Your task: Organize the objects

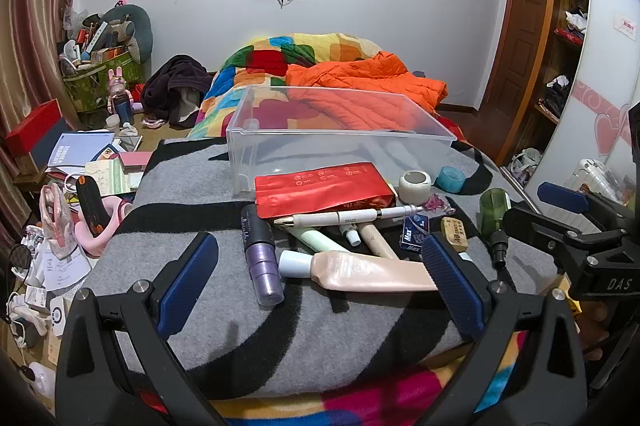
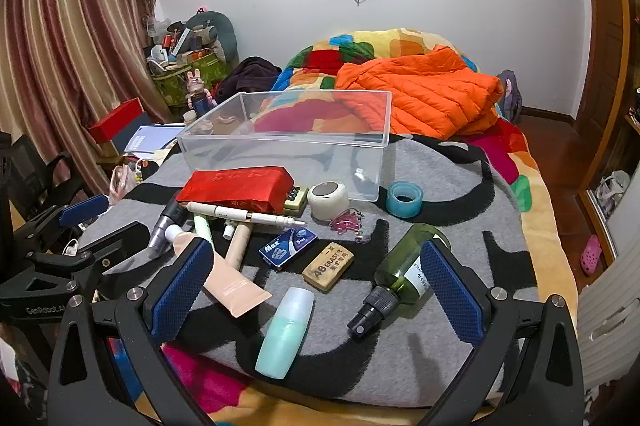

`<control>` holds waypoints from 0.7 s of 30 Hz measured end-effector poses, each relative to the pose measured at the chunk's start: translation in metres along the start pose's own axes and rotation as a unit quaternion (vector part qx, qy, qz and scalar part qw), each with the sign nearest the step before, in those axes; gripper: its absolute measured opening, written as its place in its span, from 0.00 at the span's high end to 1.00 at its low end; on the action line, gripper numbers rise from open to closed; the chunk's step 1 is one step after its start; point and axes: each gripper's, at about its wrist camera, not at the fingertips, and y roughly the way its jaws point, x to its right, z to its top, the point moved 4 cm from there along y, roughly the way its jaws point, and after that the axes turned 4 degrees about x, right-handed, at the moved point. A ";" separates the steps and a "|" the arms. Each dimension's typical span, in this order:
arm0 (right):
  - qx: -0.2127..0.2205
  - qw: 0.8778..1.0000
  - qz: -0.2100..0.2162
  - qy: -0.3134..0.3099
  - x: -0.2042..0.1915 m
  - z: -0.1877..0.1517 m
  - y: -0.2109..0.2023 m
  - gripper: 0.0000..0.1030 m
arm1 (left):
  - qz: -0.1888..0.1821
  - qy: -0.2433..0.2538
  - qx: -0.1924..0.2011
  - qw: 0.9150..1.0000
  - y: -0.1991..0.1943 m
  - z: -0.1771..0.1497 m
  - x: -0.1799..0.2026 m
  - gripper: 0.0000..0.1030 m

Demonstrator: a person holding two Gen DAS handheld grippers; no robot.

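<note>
A clear plastic bin (image 1: 340,134) (image 2: 288,142) stands empty on the grey and black blanket (image 1: 240,338). In front of it lie a red pouch (image 1: 324,188) (image 2: 240,186), a white pen (image 1: 352,216), a purple bottle (image 1: 260,258), a peach tube (image 1: 368,272) (image 2: 228,282), a blue Max box (image 2: 288,246), an eraser (image 2: 328,266), a green spray bottle (image 2: 400,274), a mint bottle (image 2: 286,334) and two tape rolls (image 2: 328,200) (image 2: 405,200). My left gripper (image 1: 320,266) hovers open over the purple bottle and peach tube. My right gripper (image 2: 316,278) hovers open over the eraser and mint bottle.
An orange jacket (image 1: 368,86) and a colourful quilt (image 1: 280,58) lie behind the bin. Papers, a red box (image 1: 34,132) and clutter cover the floor at the left. A wardrobe (image 1: 560,46) and a door stand at the right.
</note>
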 end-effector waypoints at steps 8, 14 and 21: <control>0.000 1.000 0.000 0.000 -0.001 0.000 0.001 0.00 | 0.000 -0.001 0.001 1.000 -0.001 -0.001 0.000 0.00; -0.001 1.000 0.000 0.000 -0.001 0.000 0.001 0.00 | -0.002 -0.002 0.000 1.000 -0.001 0.000 0.001 0.00; -0.001 1.000 0.001 -0.001 -0.002 -0.001 0.001 0.00 | -0.008 -0.008 -0.002 1.000 -0.002 0.000 -0.001 0.00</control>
